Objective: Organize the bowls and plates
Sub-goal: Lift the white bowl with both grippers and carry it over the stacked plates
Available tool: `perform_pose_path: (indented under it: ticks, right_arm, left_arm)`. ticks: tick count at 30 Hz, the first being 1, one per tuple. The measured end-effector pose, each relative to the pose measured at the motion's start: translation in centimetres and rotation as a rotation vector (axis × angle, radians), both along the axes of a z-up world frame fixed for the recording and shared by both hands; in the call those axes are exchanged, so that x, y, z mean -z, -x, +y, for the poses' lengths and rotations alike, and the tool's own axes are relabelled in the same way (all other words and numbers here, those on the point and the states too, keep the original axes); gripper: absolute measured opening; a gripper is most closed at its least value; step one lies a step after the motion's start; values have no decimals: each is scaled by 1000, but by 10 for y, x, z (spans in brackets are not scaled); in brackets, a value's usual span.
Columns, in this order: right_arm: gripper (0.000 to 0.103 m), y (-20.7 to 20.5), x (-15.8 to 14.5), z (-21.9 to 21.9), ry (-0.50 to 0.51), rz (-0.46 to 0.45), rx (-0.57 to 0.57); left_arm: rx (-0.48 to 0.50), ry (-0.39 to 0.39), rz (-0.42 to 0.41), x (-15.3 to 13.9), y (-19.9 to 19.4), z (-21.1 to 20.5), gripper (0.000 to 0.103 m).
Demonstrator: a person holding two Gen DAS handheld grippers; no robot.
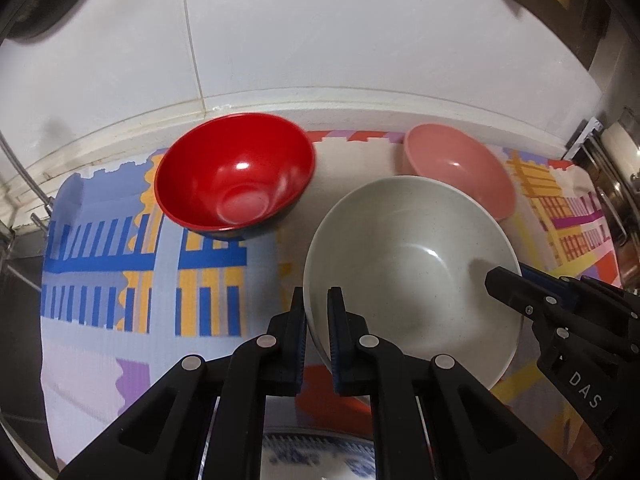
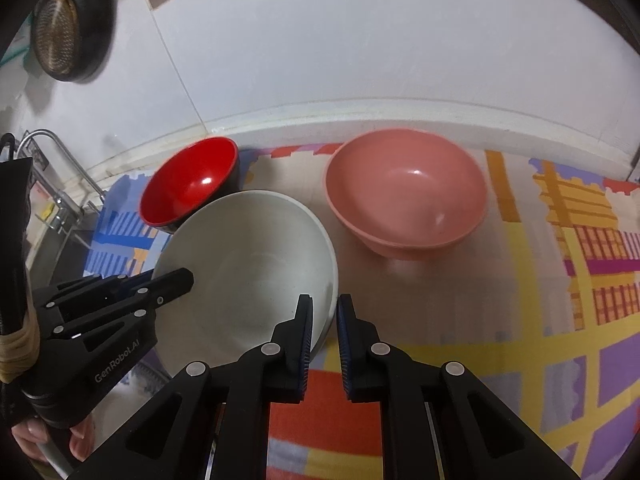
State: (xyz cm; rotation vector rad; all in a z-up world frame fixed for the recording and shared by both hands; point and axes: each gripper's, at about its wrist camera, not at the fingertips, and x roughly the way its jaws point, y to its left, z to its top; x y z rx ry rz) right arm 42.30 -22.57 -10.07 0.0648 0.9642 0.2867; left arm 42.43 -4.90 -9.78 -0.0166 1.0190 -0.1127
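Observation:
A large grey-white bowl (image 1: 412,272) is held over a colourful patterned mat (image 1: 120,272). My left gripper (image 1: 317,300) is shut on the bowl's left rim, one finger inside and one outside. My right gripper (image 2: 324,308) is shut on the bowl's right rim (image 2: 330,280); it also shows in the left wrist view (image 1: 508,284). A red bowl (image 1: 236,172) stands at the back left and a pink bowl (image 2: 406,192) at the back right, both upright on the mat.
A white tiled wall (image 1: 320,40) rises behind the counter. A blue-and-white patterned plate (image 1: 320,452) lies below my left gripper. A tap (image 2: 52,148) and sink sit at the left, a strainer (image 2: 56,40) hangs on the wall, and metal pots (image 1: 616,200) stand at the right.

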Motion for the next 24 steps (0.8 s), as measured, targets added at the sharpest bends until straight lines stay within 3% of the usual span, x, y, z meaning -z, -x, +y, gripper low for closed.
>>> perform_pose_path:
  ticks: [10,24]
  right_arm:
    - [14,41,-24,-29,4,-19,29]
    - [14,96,-23,-80,34,4,104]
  left_arm:
    - [51,26,-16,-23,44,-34,12]
    - [174,14,38,-9,90,-88,15]
